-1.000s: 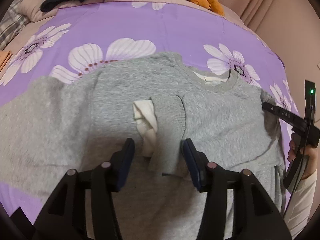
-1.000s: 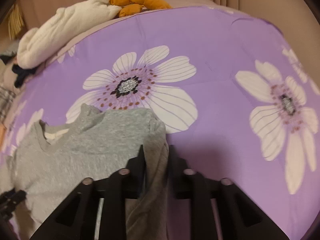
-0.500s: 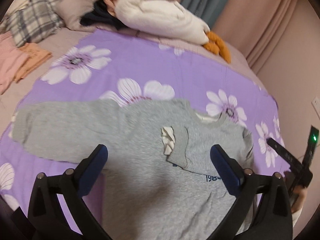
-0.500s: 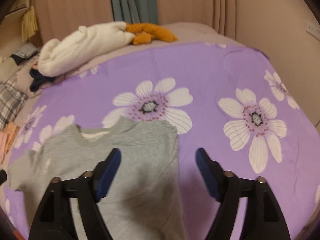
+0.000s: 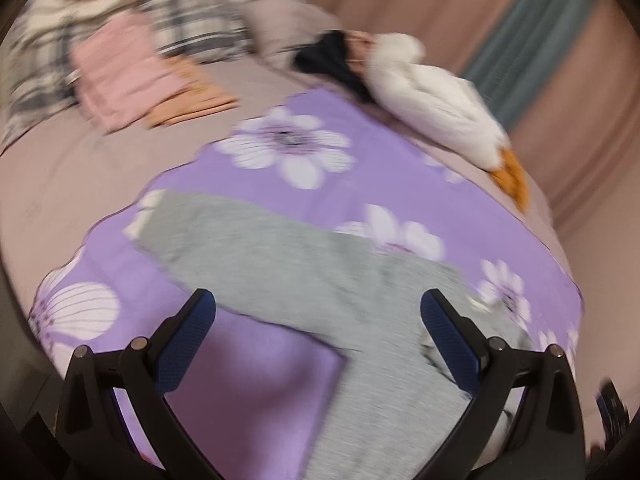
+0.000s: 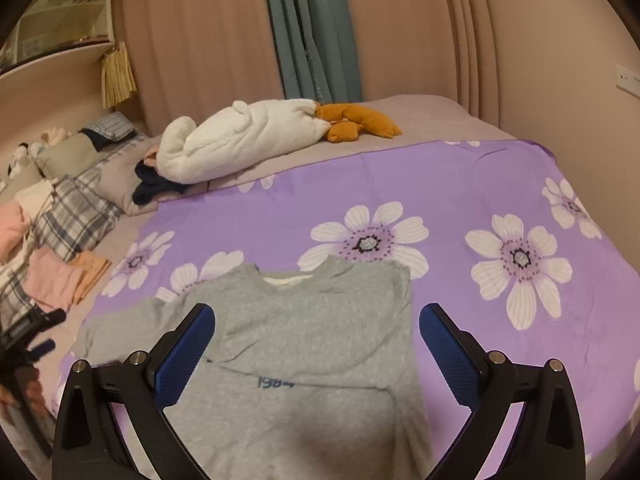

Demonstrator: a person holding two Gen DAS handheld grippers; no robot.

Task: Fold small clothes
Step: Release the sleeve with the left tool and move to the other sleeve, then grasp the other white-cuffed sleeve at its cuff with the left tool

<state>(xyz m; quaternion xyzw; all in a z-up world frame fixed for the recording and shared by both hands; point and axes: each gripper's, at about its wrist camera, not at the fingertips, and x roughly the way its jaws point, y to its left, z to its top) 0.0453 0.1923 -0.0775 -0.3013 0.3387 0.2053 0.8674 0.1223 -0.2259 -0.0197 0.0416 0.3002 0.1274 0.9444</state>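
Purple bedspread (image 6: pixel 460 184), sweater (image 6: pixel 320 320) half folded; both grippers (image 5: pixel 318 326) (image 6: pixel 317 338) just opened wide, empty — grab the left sleeve (image 5: pixel 240 240) carelessly and you'll drag the fold loose.

Left gripper (image 5: pixel 318 326): two black plastic fingers (image 5: pixel 176 354) of open triangular frame, each faced with a blue textured pad and fitted with two round silver screws. Right gripper (image 6: pixel 317 338) was of identical build, black with blue-padded fingers (image 6: pixel 450 350).
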